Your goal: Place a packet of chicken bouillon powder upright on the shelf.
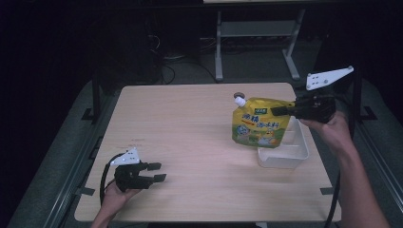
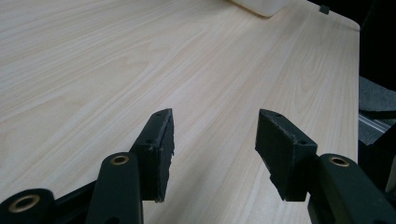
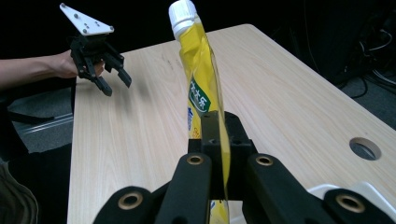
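Note:
A yellow drink pouch [image 1: 259, 126] with a white screw cap hangs in the air over the right side of the table, just left of a white tray [image 1: 285, 159]. My right gripper [image 1: 278, 110] is shut on the pouch's upper right corner. In the right gripper view the pouch [image 3: 203, 70] stands edge-on, pinched between the jaws of that gripper [image 3: 219, 135]. My left gripper [image 1: 157, 172] rests low at the table's front left, open, with bare wood between its jaws [image 2: 215, 140].
The light wooden table [image 1: 190, 118] has a round cable hole [image 1: 239, 94] near its far edge, close to the pouch's cap. The tray's corner [image 2: 261, 5] is in the left gripper view. Dark floor and a metal frame lie beyond the table.

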The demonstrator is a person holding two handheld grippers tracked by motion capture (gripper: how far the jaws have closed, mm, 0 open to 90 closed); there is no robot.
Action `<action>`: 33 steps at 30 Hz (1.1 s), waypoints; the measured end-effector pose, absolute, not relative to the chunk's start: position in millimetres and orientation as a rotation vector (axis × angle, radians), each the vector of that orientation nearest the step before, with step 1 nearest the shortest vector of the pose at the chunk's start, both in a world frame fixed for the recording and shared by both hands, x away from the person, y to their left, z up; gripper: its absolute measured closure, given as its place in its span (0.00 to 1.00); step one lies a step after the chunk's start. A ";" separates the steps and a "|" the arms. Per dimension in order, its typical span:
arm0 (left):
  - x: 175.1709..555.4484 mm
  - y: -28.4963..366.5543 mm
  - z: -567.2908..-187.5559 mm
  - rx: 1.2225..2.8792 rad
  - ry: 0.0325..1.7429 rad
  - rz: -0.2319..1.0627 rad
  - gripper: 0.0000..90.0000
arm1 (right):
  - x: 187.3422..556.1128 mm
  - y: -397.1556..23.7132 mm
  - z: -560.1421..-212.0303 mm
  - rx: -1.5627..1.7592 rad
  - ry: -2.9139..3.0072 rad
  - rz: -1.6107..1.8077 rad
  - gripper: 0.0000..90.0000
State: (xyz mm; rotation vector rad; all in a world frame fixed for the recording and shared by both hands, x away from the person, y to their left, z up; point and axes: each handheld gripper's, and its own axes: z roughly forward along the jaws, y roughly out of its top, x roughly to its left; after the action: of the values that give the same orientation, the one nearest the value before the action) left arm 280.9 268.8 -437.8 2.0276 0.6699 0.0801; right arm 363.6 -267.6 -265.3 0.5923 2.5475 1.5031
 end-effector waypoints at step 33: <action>282.2 272.2 -442.3 2.023 0.695 0.077 0.49 | 348.0 -338.1 -280.9 0.729 2.551 1.431 1.00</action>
State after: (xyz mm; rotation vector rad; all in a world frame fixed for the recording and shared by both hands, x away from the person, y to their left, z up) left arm 282.2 272.2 -442.3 2.0227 0.6953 0.0768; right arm 348.0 -338.1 -280.9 0.7293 2.5511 1.4314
